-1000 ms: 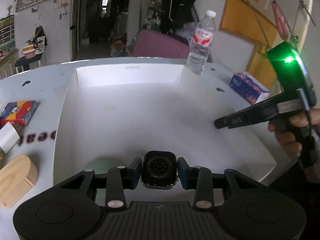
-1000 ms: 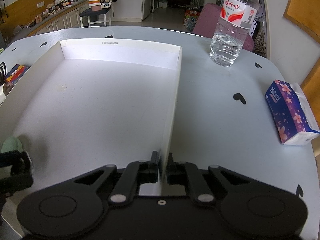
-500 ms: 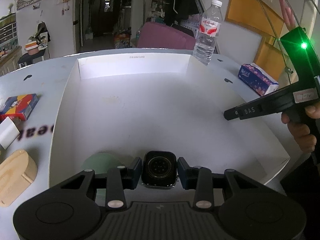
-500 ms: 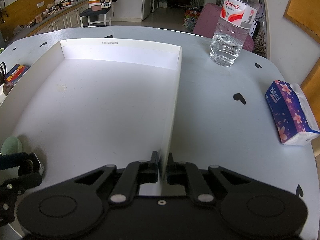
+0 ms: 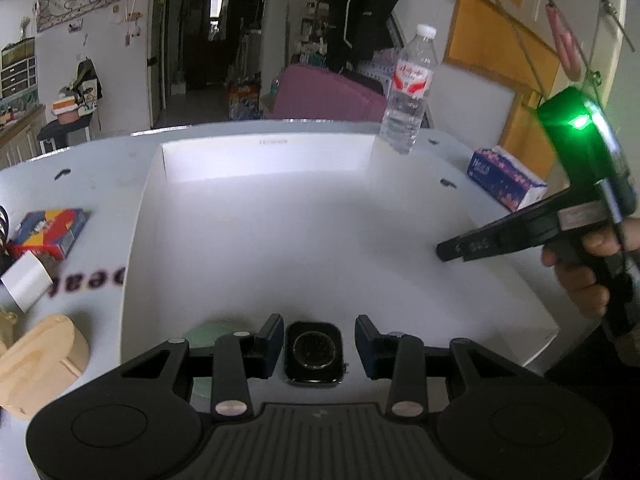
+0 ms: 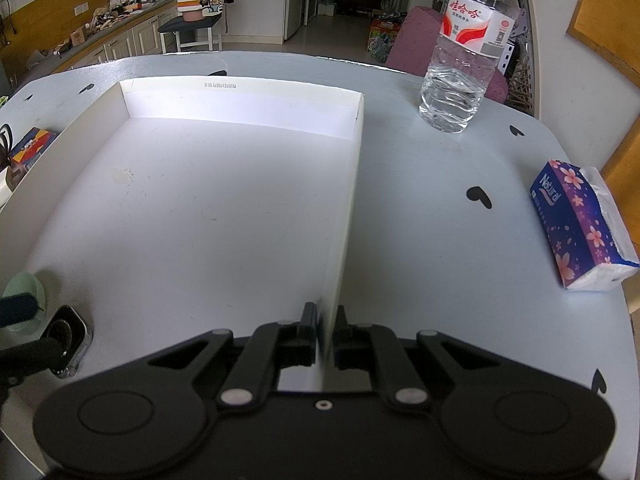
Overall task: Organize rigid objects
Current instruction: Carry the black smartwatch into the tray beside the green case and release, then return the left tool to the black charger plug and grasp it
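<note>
A black square watch body (image 5: 314,354) lies on the floor of the white tray (image 5: 280,240) at its near edge. My left gripper (image 5: 316,344) is open around it, with a gap on each side. The watch also shows in the right wrist view (image 6: 68,338) at the tray's near left corner. A pale green round object (image 6: 22,294) lies beside it, partly hidden by my left fingers. My right gripper (image 6: 324,338) is shut on the tray's right wall (image 6: 348,208) near its front end.
A water bottle (image 6: 460,48) stands behind the tray's right corner. A purple tissue pack (image 6: 580,224) lies at the right. Left of the tray are a colourful box (image 5: 50,228), a white block (image 5: 26,282) and a wooden block (image 5: 38,364).
My left gripper has opened and let go of the watch body, which now rests on the tray floor. My right gripper has stayed clamped on the tray wall.
</note>
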